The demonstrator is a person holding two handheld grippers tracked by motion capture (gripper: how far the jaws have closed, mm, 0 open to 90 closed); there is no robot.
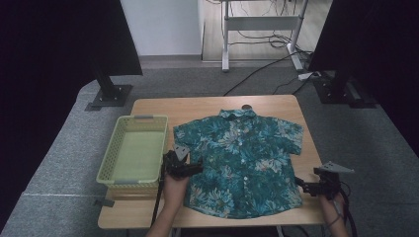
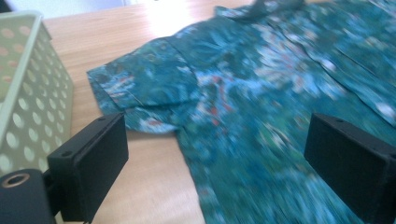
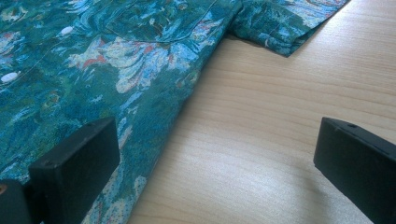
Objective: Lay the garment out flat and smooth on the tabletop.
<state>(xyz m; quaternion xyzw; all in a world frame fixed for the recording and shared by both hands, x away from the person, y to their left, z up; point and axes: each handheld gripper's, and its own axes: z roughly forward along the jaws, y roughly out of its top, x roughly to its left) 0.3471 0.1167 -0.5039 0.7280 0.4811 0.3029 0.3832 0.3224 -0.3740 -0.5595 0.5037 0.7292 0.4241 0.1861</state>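
Note:
A teal floral short-sleeved shirt (image 1: 239, 158) lies spread flat, buttons up, on the wooden table (image 1: 163, 106). My left gripper (image 1: 197, 168) hovers at the shirt's left side seam, just below the left sleeve (image 2: 144, 84). In the left gripper view, the left gripper (image 2: 217, 154) is open with blurred shirt fabric (image 2: 261, 93) beneath it and nothing held. My right gripper (image 1: 302, 185) sits by the shirt's lower right hem. In the right gripper view, the right gripper (image 3: 217, 158) is open over the shirt's edge (image 3: 93, 74) and bare wood, with the right sleeve (image 3: 285, 23) ahead.
A pale green perforated basket (image 1: 133, 118) stands empty on the table's left side, close to my left gripper; its wall (image 2: 28, 93) is at the left of the left gripper view. A small dark disc (image 1: 247, 106) lies beyond the collar. Black stands (image 1: 108, 89) and cables (image 1: 257, 69) are on the floor behind.

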